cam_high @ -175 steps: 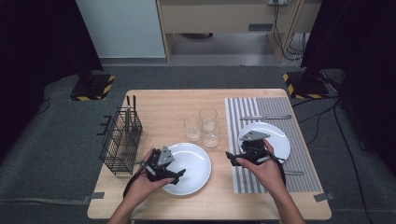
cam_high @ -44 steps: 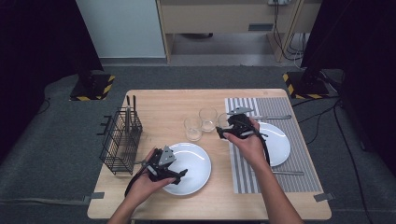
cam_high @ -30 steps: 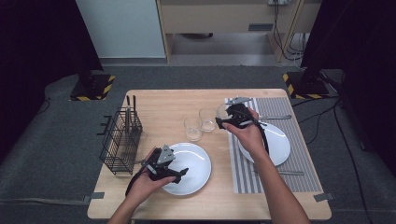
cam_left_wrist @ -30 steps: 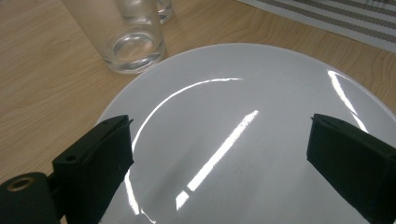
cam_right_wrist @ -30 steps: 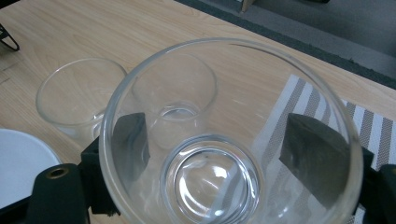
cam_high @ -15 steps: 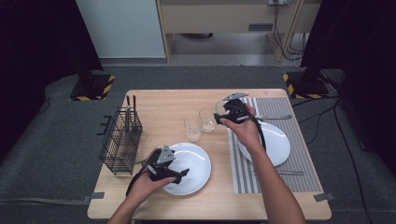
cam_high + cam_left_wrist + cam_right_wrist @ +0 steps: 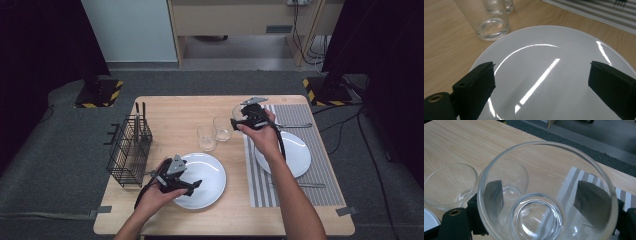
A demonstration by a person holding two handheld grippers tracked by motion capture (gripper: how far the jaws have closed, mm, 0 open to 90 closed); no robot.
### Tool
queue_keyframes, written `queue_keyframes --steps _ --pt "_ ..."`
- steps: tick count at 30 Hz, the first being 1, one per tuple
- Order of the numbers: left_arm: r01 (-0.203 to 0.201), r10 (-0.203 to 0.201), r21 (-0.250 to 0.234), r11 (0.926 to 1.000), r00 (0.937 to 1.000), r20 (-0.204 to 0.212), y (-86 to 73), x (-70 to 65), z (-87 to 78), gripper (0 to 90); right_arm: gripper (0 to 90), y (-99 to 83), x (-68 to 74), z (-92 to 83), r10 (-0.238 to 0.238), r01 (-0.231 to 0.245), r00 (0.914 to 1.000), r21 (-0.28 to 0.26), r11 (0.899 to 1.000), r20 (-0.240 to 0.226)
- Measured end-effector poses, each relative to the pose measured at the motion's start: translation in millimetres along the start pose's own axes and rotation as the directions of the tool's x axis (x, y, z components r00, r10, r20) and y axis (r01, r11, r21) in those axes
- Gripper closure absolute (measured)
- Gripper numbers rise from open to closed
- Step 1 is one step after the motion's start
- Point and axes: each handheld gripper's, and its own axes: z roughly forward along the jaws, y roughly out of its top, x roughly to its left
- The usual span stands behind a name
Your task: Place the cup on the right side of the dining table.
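Right claw (image 7: pixel 241 119) is clenched on a clear glass (image 7: pixel 544 195), upright, jaws on opposite walls, held at the placemat's (image 7: pixel 300 112) far-left corner. Mat lies just right of it. Left claw (image 7: pixel 192 186) is released, hovering over the white plate (image 7: pixel 549 75).

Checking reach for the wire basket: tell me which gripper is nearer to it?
Left. The left gripper hovers over the near white plate just beside the wire basket; the right gripper holds a glass across the table.
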Motion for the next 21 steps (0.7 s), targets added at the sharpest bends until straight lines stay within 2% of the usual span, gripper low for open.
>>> queue_keyframes --steps 5,8,17,21 --pt "-0.003 0.003 0.001 1.0 1.0 -0.008 -0.4 0.0 -1.3 6.4 20.1 3.9 -5.3 -1.8 0.009 -0.009 0.9999 -0.011 1.0 0.006" --pt "-0.023 0.023 0.011 0.9997 0.9995 -0.022 -0.6 -0.8 -2.0 6.4 20.1 6.4 -7.4 -1.8 0.01 -0.01 0.9999 -0.014 1.0 0.013" --pt "-0.02 0.02 0.004 0.9998 0.9993 -0.03 0.2 -0.3 -3.7 6.4 20.1 13.9 -19.4 1.0 0.025 -0.024 0.9993 -0.027 0.999 0.028" --pt "-0.02 0.021 0.015 0.9997 0.999 -0.039 -2.1 0.6 -3.1 6.3 20.1 14.0 -24.7 3.0 0.033 -0.032 0.999 -0.034 0.999 0.029"
